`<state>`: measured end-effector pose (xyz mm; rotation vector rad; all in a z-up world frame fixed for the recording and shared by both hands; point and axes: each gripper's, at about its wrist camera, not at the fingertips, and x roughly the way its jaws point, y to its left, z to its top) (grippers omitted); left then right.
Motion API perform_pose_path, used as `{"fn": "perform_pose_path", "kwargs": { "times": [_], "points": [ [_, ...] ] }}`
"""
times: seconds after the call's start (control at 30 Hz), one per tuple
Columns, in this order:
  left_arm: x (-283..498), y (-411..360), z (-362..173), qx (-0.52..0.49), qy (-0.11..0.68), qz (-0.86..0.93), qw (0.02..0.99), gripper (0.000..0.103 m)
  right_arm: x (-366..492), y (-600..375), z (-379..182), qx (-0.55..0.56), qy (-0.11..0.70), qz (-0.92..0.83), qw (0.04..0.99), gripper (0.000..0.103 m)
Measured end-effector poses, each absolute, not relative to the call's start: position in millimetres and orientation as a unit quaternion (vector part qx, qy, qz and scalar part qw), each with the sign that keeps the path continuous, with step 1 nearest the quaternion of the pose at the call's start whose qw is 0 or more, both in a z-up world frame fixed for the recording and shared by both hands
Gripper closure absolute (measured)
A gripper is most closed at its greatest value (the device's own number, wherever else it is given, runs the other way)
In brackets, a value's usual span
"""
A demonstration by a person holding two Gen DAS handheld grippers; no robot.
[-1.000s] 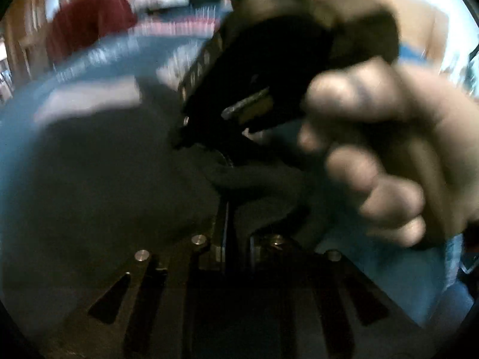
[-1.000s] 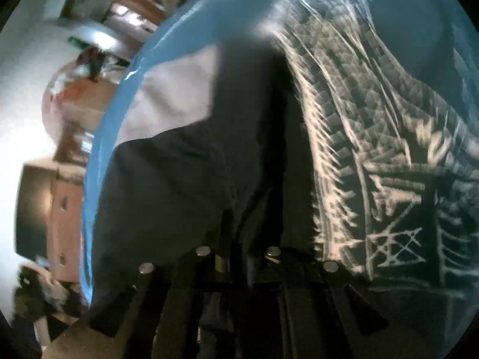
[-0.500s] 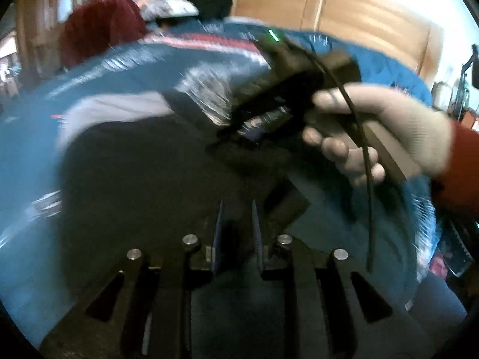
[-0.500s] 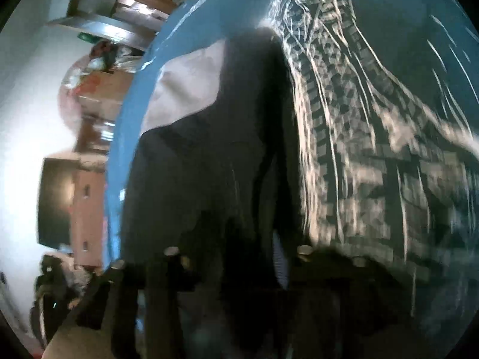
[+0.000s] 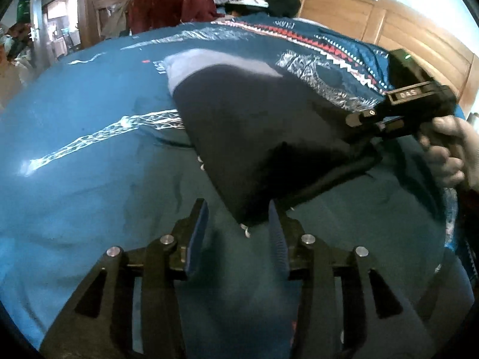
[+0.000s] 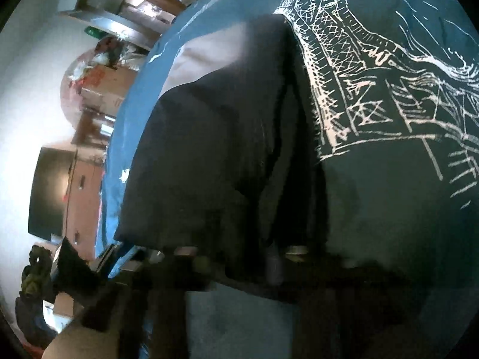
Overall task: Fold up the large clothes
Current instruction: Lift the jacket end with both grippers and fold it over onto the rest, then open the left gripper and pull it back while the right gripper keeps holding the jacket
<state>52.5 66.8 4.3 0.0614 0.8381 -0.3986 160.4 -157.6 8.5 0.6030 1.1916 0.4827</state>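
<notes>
1. The dark garment (image 5: 257, 137) lies folded on the blue patterned bedspread (image 5: 77, 179), centre of the scene, its near corner between the left gripper's (image 5: 236, 224) spread, empty jaws.
2. The right gripper (image 5: 386, 119) sits at the garment's right edge — clamped or not cannot be told; its own view is blurred.
3. Advised: edges aligned before release, fold pressed flat — grey lining (image 5: 209, 62) tucked at the far end.
</notes>
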Motion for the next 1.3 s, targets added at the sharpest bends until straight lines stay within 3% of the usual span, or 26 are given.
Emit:
{"fn": "perform_pose_path", "kwargs": {
  "times": [0.13,0.27,0.37,0.47,0.5,0.6,0.67,0.73,0.83,1.03,1.13,1.2,1.3],
  "points": [
    [48.9,57.6,15.9,0.025,0.393,-0.214,0.894,0.061,158.2,-145.3,15.3,0.285,0.524,0.212,0.774,0.087],
    [43.0,49.9,13.9,0.044,0.386,-0.203,0.899,0.049,156.2,-142.5,10.6,0.290,0.520,0.208,0.776,0.089],
    [64.9,57.1,4.4,0.041,0.391,-0.162,0.905,0.055,159.1,-146.0,6.2,0.294,0.524,0.203,0.773,0.093],
    [64.6,68.7,12.1,0.052,0.385,-0.161,0.907,0.080,150.8,-163.7,11.4,0.312,0.508,0.182,0.782,0.098],
    [57.5,68.7,18.3,0.077,0.373,-0.156,0.912,0.082,146.3,-169.9,14.9,0.322,0.498,0.186,0.783,0.099],
    [45.7,70.1,21.8,0.108,0.362,-0.167,0.911,0.080,133.5,-174.6,20.8,0.320,0.485,0.199,0.789,0.099],
    [56.2,66.9,-13.9,0.125,0.419,-0.178,0.882,0.078,135.4,-178.0,1.1,0.325,0.502,0.185,0.780,0.099],
    [53.1,63.9,-31.3,0.153,0.417,-0.174,0.879,0.077,140.6,-182.8,-26.4,0.348,0.523,0.186,0.756,0.100],
    [39.4,66.3,-1.9,0.141,0.410,-0.184,0.882,0.081,140.7,-183.4,-26.9,0.343,0.517,0.192,0.760,0.099],
    [13.0,81.1,73.1,0.058,0.302,-0.211,0.928,0.080,142.4,-181.1,-29.1,0.337,0.518,0.198,0.761,0.099],
    [53.8,63.5,40.6,0.092,0.332,-0.208,0.915,0.073,141.1,-181.3,-30.0,0.339,0.515,0.197,0.762,0.102],
    [74.0,44.9,-24.8,0.159,0.410,-0.208,0.874,0.070,142.5,-183.9,-31.3,0.343,0.513,0.199,0.761,0.103],
    [69.0,43.6,-29.2,0.166,0.394,-0.204,0.880,0.070,142.2,-186.1,-34.4,0.343,0.511,0.206,0.761,0.103]
  ]
}}
